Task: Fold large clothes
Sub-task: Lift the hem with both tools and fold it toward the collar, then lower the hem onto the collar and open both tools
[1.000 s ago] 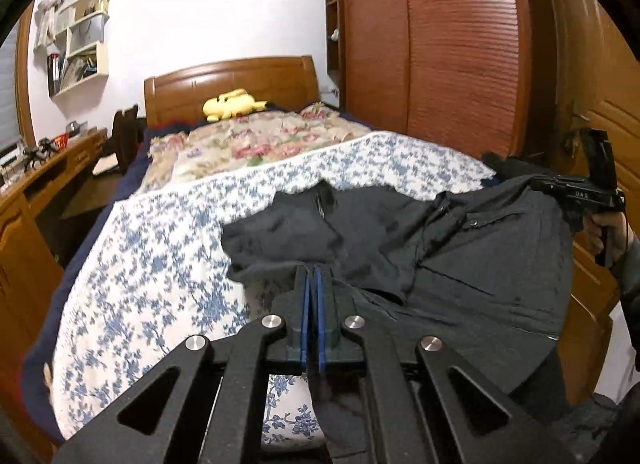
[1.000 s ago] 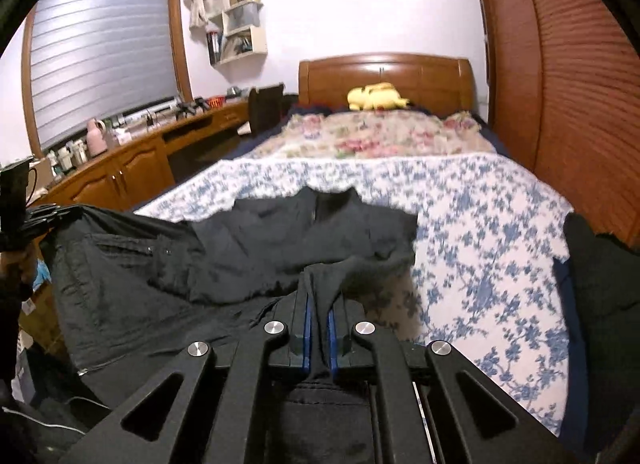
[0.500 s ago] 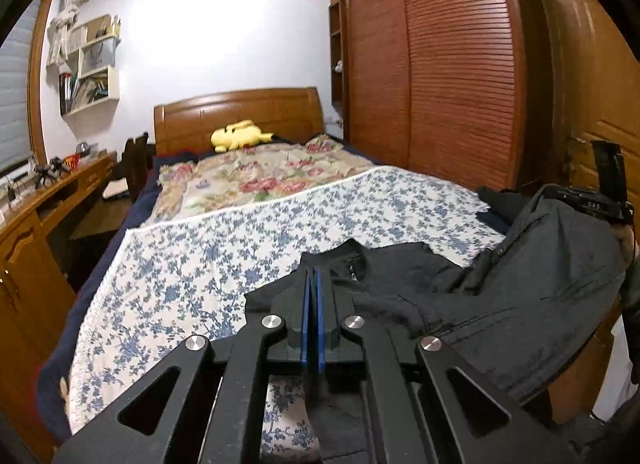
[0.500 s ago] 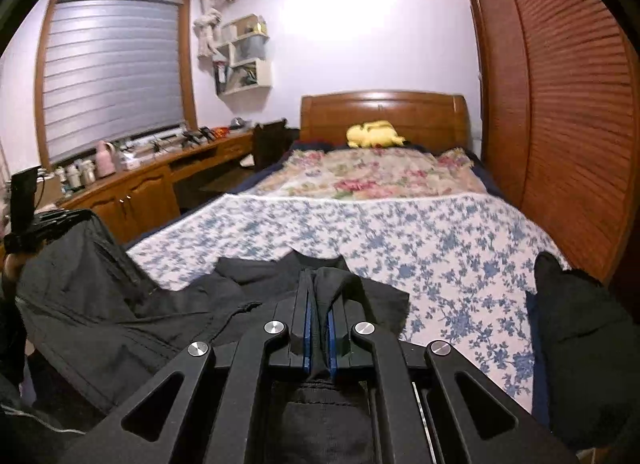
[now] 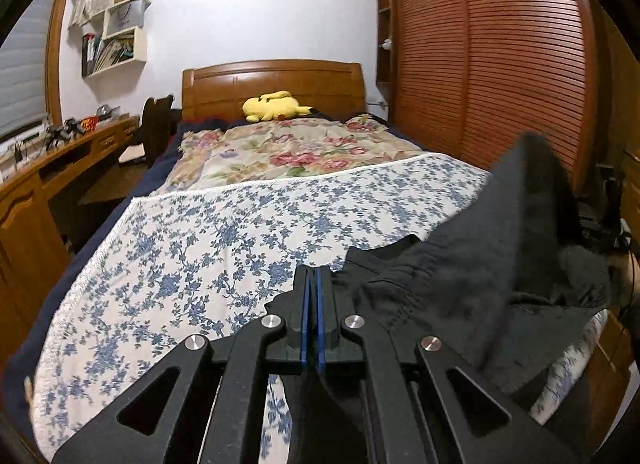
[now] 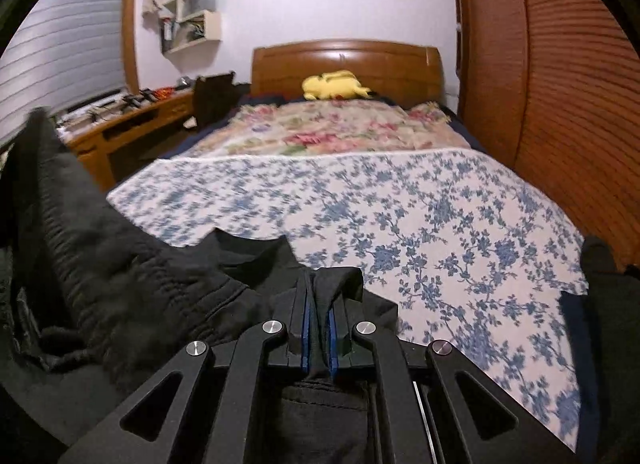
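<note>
A large black garment (image 5: 480, 272) hangs stretched between my two grippers over the foot of the bed. Only its collar edge rests on the blue-flowered bedspread (image 5: 240, 232). My left gripper (image 5: 313, 296) is shut, its blue pads pinching a thin edge of the cloth, and black fabric hangs beneath it. In the right wrist view the garment (image 6: 120, 264) bunches up to the left. My right gripper (image 6: 318, 304) is shut on a thick fold of it, plainly seen between the pads. The cloth's middle rises in a blurred peak that hides most of the other gripper in each view.
The bedspread (image 6: 400, 204) covers the near half of the bed, with a rose-patterned quilt (image 5: 300, 148) and a yellow plush toy (image 5: 276, 104) by the headboard. A slatted wardrobe (image 5: 500, 64) lines the right side. A wooden desk (image 5: 48, 168) and a chair (image 5: 158, 124) stand left. A dark bundle (image 6: 608, 304) lies at the bed's right edge.
Both grippers have drawn back toward the foot of the bed and dipped, dragging the black garment off the bedspread. Much more flowered cover shows, and the cloth now bunches into a raised fold.
</note>
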`<state>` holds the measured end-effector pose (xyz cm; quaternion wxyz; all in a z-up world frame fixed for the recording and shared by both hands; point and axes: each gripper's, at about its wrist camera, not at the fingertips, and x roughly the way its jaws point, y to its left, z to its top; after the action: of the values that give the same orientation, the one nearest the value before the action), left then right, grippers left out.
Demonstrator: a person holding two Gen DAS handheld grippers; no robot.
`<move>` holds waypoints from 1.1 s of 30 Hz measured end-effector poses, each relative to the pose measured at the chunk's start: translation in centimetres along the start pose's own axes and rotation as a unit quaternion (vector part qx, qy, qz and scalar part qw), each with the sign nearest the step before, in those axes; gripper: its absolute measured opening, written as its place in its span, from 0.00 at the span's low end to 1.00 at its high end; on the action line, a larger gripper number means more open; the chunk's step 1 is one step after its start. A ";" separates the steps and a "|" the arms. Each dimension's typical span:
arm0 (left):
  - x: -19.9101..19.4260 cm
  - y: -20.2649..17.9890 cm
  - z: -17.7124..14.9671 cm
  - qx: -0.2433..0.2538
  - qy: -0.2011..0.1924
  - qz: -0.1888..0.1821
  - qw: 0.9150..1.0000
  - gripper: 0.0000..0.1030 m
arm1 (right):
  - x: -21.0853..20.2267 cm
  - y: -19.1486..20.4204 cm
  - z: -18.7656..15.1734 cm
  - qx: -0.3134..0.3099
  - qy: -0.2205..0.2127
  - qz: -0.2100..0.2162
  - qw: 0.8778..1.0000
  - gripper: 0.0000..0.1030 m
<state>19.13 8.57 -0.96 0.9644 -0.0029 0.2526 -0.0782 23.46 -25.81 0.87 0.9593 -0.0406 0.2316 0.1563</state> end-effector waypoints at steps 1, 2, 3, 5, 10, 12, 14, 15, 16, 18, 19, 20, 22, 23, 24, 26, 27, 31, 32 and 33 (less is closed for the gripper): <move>0.6 0.1 -0.2 -0.003 0.001 0.002 1.000 0.03 | 0.4 0.3 0.3 0.000 0.006 -0.004 1.000 0.07; 1.4 0.5 -0.4 -0.008 0.005 0.006 1.000 0.03 | 1.3 0.3 0.5 0.000 0.011 -0.010 1.000 0.07; 2.2 0.9 -0.7 -0.013 0.009 0.007 1.000 0.03 | 2.2 0.4 0.7 0.000 0.018 -0.016 1.000 0.07; 3.5 1.6 -1.2 -0.022 0.018 0.006 1.000 0.03 | 3.2 0.9 1.0 0.002 0.029 -0.024 0.999 0.07; 6.2 2.6 -2.3 -0.046 0.057 -0.012 0.997 0.03 | 5.7 2.3 1.0 0.000 0.051 -0.033 0.998 0.09; 6.4 2.4 -2.5 -0.041 0.062 -0.013 0.997 0.03 | 6.1 2.5 1.1 -0.001 0.055 -0.040 0.998 0.09; 6.4 2.3 -2.6 -0.043 0.060 -0.014 0.997 0.03 | 6.8 2.5 1.0 0.001 0.056 -0.049 0.997 0.10; 6.4 2.3 -2.5 -0.039 0.062 -0.012 0.997 0.03 | 7.1 2.6 0.9 0.001 0.057 -0.051 0.997 0.11; 6.3 2.2 -2.5 -0.035 0.061 -0.011 0.997 0.03 | 7.4 2.5 0.7 0.001 0.058 -0.053 0.997 0.12; 6.1 2.2 -2.7 -0.033 0.060 -0.009 0.998 0.03 | 7.7 2.5 0.5 0.001 0.063 -0.058 0.996 0.12; 6.0 2.2 -2.7 -0.033 0.061 -0.008 0.998 0.03 | 8.0 2.2 0.4 0.003 0.066 -0.060 0.996 0.13; 6.0 2.2 -2.8 -0.032 0.061 -0.007 0.998 0.03 | 7.9 2.1 0.2 0.004 0.068 -0.060 0.996 0.13; 5.9 2.3 -3.0 -0.031 0.064 -0.006 0.997 0.03 | 8.2 2.0 0.2 0.009 0.070 -0.059 0.996 0.16; 5.9 2.4 -3.1 -0.031 0.064 -0.006 0.997 0.03 | 8.1 2.0 0.3 0.011 0.072 -0.058 0.996 0.18; 5.8 2.4 -3.1 -0.031 0.065 -0.006 0.997 0.04 | 7.7 1.9 0.4 0.013 0.072 -0.058 0.996 0.20; 5.5 2.4 -3.3 -0.026 0.063 -0.001 0.998 0.06 | 7.4 1.9 0.8 0.015 0.069 -0.052 0.996 0.26; 5.3 2.4 -3.4 -0.023 0.061 0.003 0.998 0.08 | 6.7 1.9 1.1 0.015 0.064 -0.051 0.997 0.31; 4.2 2.7 -3.6 -0.022 0.051 -0.003 0.998 0.20 | 4.3 2.8 1.7 0.000 0.039 -0.063 0.997 0.50; 4.0 2.8 -3.7 -0.022 0.050 -0.005 0.999 0.21 | 3.8 3.3 1.9 -0.006 0.036 -0.057 0.998 0.51; 3.8 2.9 -3.8 -0.022 0.049 -0.007 0.999 0.22 | 3.4 3.9 2.1 -0.012 0.035 -0.050 0.998 0.52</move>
<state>20.96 11.03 -6.24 0.9501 -0.0222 0.3008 -0.0793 26.01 -20.80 1.13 0.9566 -0.0695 0.2611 0.1092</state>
